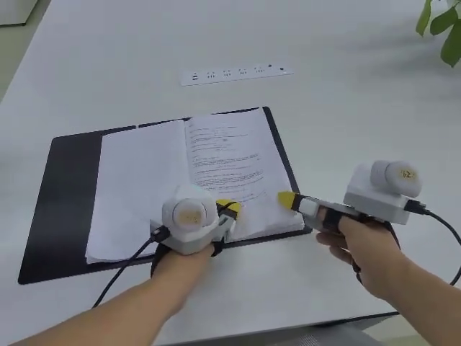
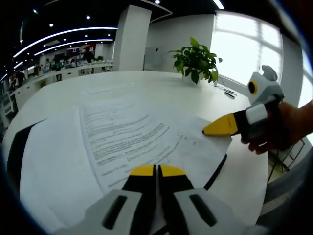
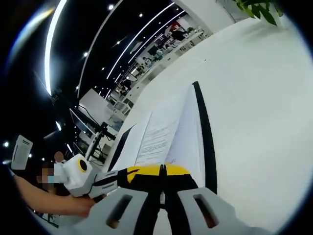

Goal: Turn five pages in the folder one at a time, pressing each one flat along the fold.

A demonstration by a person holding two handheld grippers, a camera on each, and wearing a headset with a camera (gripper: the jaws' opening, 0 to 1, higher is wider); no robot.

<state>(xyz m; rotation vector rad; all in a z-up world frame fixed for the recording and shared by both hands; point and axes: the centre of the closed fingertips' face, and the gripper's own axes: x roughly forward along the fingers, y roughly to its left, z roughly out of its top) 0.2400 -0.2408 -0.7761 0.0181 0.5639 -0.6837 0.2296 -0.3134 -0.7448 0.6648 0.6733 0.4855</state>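
Observation:
A black folder (image 1: 65,166) lies open on the white table. Its left page (image 1: 137,180) is blank and its right page (image 1: 230,155) is printed. My left gripper (image 1: 227,209) is shut, its yellow tips resting on the lower part of the printed page (image 2: 127,137) near the fold. My right gripper (image 1: 286,200) is shut too, its tips at the right edge of the page stack (image 3: 188,142), near the lower corner. Whether a sheet is pinched between them I cannot tell. In the left gripper view the right gripper (image 2: 220,126) touches the page corner.
A white power strip (image 1: 236,73) lies on the table behind the folder. A potted plant (image 1: 443,25) stands at the far right. The table's front edge runs just below my hands. Cables trail from both grippers.

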